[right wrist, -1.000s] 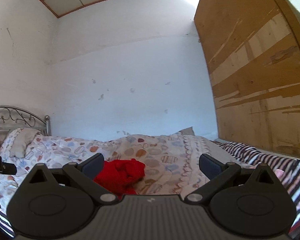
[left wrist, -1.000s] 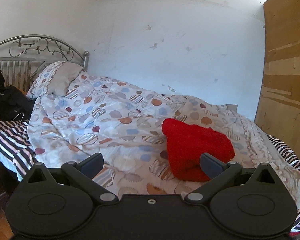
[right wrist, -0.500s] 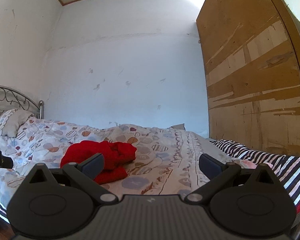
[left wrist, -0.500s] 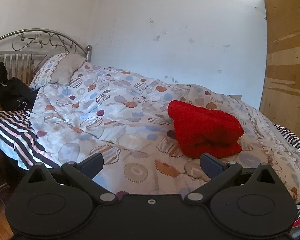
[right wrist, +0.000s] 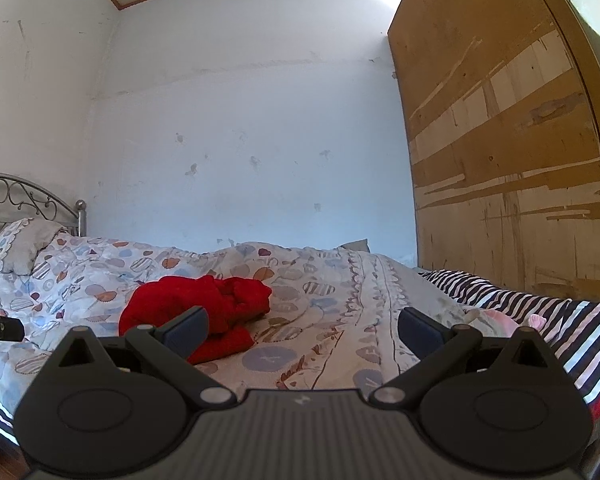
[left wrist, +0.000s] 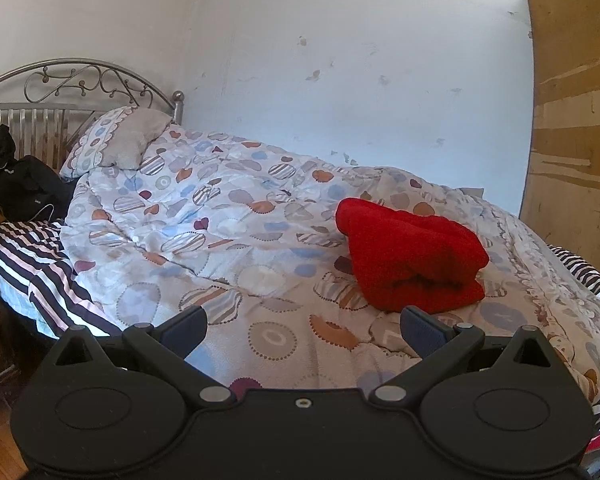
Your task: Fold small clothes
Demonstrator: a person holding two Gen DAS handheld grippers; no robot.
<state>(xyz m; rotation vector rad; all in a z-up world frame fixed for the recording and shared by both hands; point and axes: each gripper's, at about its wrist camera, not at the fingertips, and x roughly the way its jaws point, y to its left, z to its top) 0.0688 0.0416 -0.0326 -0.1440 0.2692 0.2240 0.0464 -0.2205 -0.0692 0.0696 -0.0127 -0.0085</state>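
Note:
A folded red garment lies on the patterned quilt, to the right of the bed's middle. My left gripper hovers open just short of the garment, with nothing between its fingers. In the right wrist view the same red garment sits bunched left of centre, partly behind my left finger. My right gripper is open and empty, a little short of the quilt. At that view's left edge, a dark piece of the other gripper pokes in.
A pillow rests against the metal headboard at the far left. Dark bags sit beside the bed there. A striped sheet shows under the quilt. A worn wooden panel stands close on the right, a white wall behind.
Both cameras have drawn nearer and tipped down toward the bed, so the red garment looks larger and clear of the left gripper's right finger. Both grippers stay open.

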